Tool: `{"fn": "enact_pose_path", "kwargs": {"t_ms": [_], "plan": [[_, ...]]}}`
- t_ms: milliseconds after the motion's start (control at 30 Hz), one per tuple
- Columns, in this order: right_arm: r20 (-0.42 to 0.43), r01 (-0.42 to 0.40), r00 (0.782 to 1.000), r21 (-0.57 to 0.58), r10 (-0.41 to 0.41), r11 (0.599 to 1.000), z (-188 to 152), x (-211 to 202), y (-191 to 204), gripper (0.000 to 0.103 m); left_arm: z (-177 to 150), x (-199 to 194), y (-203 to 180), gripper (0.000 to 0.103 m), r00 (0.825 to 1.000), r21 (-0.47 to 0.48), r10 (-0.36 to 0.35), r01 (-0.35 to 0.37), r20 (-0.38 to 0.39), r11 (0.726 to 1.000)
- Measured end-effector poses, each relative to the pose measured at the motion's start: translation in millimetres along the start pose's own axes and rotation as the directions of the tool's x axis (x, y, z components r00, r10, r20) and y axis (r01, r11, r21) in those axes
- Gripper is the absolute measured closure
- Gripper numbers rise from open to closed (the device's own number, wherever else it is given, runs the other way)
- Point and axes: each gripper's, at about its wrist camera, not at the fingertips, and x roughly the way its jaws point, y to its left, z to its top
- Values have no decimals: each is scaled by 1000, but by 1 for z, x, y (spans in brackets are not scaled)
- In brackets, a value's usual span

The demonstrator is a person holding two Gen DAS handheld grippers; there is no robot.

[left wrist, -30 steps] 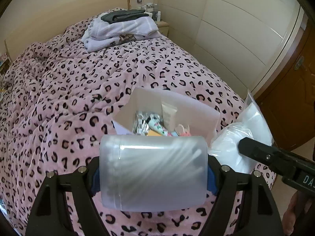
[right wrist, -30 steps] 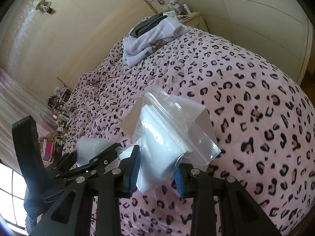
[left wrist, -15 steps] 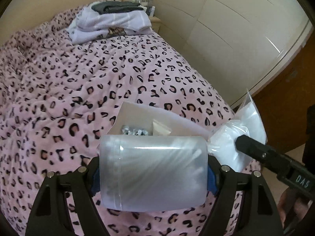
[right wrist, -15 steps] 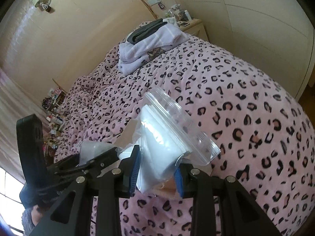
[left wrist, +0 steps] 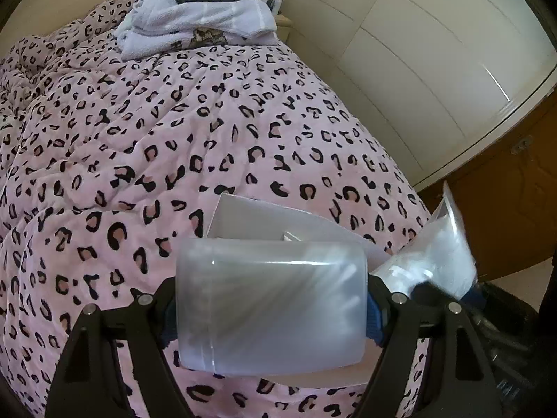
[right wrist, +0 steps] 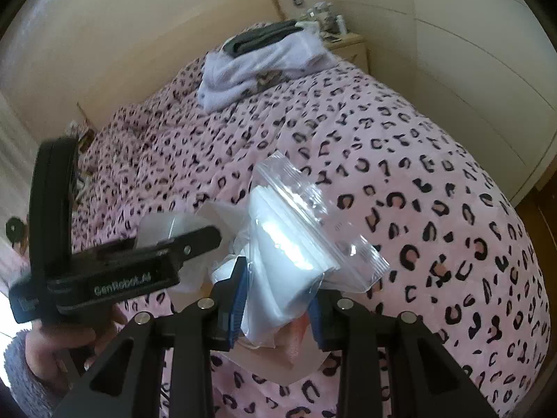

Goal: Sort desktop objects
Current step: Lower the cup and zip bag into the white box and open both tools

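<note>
the left gripper (left wrist: pixel 271 317) pinched a frosted plastic jar (left wrist: pixel 271 317) sideways; the right gripper (right wrist: pixel 276 308) squeezed a clear zip bag (right wrist: pixel 292 244) of white pads. both hung over the white box (left wrist: pixel 264 219) at twelve o'clock on the leopard-print duvet (left wrist: pixel 174 139). neither was stowed; folded towels (left wrist: pixel 195 24) lay beyond.

the frosted jar (left wrist: pixel 271 317) is hiding most of the white box (left wrist: pixel 250 217); bottles on the nightstand (right wrist: pixel 348 43) are looking too small to identify.
</note>
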Motion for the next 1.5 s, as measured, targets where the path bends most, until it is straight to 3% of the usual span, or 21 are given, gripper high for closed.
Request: {"fn": "enact_pose_path", "kwargs": {"t_ms": [533,700,1000,1500], "plan": [[-142,29,989,-97,-42,995,-22,43,18,71,-17,32,4,23,995,53,74,-70,-68,996],[-168,40,984,-71,-52,997,-19,42,13,63,-16,29,3,22,995,59,81,-78,-65,995],[-141,37,989,-51,-44,998,-12,21,11,60,-6,0,-2,11,993,71,116,-117,13,991],[-89,12,996,-35,-15,999,-10,-18,20,60,-13,-55,-4,11,983,54,158,-163,88,985]]}}
